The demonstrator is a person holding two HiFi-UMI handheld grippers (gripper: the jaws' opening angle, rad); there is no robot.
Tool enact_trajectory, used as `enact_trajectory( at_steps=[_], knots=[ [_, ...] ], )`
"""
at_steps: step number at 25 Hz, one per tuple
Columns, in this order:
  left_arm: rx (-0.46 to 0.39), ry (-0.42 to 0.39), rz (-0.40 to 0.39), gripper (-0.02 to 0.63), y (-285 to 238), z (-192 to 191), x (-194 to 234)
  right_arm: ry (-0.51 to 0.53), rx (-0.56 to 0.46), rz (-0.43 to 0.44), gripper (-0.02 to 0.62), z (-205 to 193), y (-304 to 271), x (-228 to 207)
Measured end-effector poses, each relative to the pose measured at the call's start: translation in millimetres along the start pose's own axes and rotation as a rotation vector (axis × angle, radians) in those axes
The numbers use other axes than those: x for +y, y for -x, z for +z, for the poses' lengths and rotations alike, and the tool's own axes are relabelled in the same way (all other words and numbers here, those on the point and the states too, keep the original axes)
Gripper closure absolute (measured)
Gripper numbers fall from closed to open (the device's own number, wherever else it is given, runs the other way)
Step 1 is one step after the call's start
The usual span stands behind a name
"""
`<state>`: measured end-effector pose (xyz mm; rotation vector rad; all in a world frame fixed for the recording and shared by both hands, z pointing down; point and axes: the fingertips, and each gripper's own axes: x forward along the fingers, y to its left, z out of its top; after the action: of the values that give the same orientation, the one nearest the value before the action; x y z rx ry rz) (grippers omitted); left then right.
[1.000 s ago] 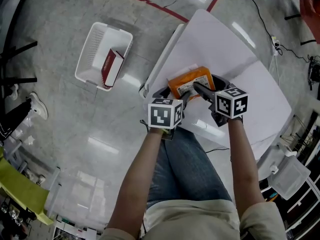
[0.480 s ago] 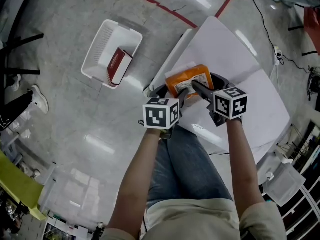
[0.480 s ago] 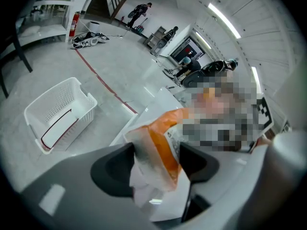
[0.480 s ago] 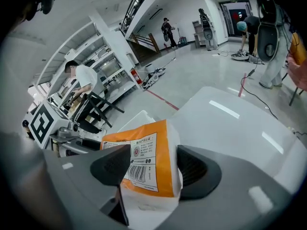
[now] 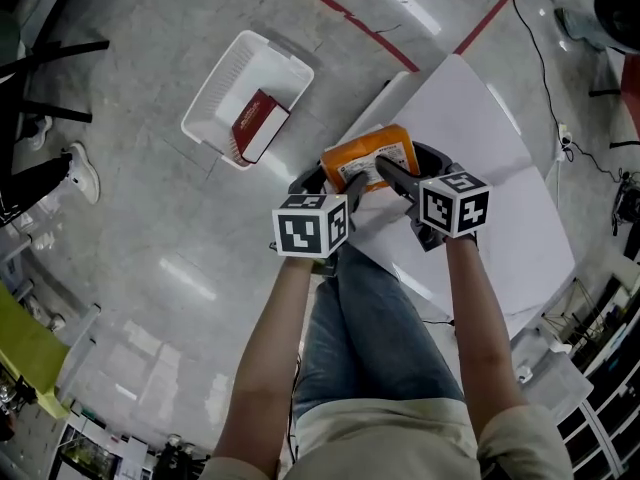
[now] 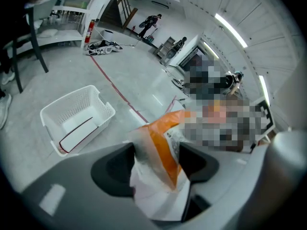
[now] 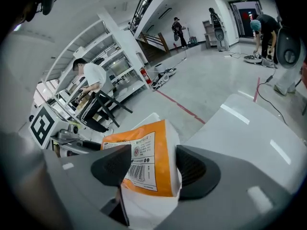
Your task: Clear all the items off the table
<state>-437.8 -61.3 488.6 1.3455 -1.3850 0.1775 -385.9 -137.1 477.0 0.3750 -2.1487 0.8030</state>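
The orange-and-white packet [image 5: 372, 156] is off the counter [image 5: 500, 198], carried in the air over the counter's left edge, level with the person's knees. Its long axis runs crosswise, from one pair of tongs to the other, and it projects forward and away from both. The left tongs [image 5: 347, 184] are closed on the near left corner; the left gripper view shows crumpled white and orange film pinched between the pads of those tongs [image 6: 156, 163]. The right tongs [image 5: 386, 171] are closed on the near edge further right. In the right gripper view the printed label and barcode face sit squarely between the jaws of the right tongs [image 7: 151, 169] — a firm two-handed hold, with the tongs side by side and close together. The white basket [image 5: 215, 80] stands on the floor well to the left of the packet and slightly beyond it, already holding a red-and-white box [image 5: 259, 125]. The left hand is the nearer to it. In my judgement the coming move turns on that bearing — the packet has to travel leftward, clear of the counter's edge, before release over the basket. No other item shows on the counter.
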Motion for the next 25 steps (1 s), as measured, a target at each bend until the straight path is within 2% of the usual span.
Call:
enact_trajectory(
  at_steps=[25],
  knots=[
    [-0.139,0.202,0.143,0.325,42,39,120,0.198,0.117,0.123,0.301,53,-112,83]
  ],
)
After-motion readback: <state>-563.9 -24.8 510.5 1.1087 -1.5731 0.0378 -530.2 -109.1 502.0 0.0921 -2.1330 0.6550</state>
